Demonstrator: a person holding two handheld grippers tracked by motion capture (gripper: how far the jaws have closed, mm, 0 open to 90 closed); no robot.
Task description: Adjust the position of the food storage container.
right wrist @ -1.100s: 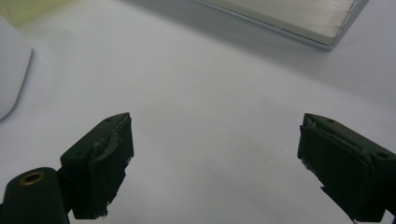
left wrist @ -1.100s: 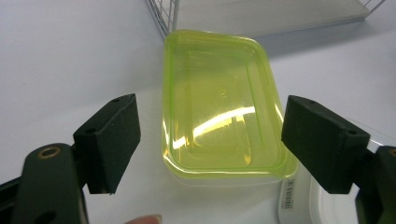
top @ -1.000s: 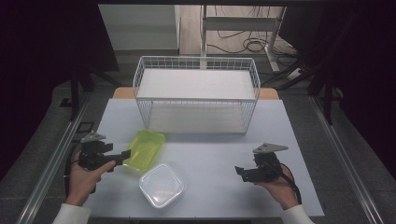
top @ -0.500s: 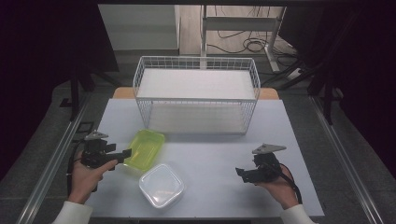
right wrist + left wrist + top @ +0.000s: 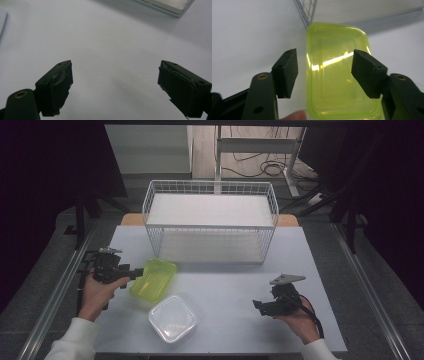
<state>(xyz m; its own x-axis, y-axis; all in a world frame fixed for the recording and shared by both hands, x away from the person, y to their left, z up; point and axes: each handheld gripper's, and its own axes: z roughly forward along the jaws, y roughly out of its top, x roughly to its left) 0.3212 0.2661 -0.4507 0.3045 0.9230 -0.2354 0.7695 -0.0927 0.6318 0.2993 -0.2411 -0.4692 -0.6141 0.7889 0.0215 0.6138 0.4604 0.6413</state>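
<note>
We observed the left gripper at the left side of the white table, held in the person's left hand, its jaws spread wide and pointing at the yellow-green container. In the left gripper view the two black jaws stood apart on either side of the container's near end, one jaw over bare table and the other over the container's rim; we could not tell whether either touched it. The container lay open side up just in front of the white wire basket, near its left front corner. A clear lidded container sat just beside the green one, toward the table's near edge. The right gripper was held in the right hand well apart on the right, its jaws likewise spread, with bare table between them in the right gripper view.
</note>
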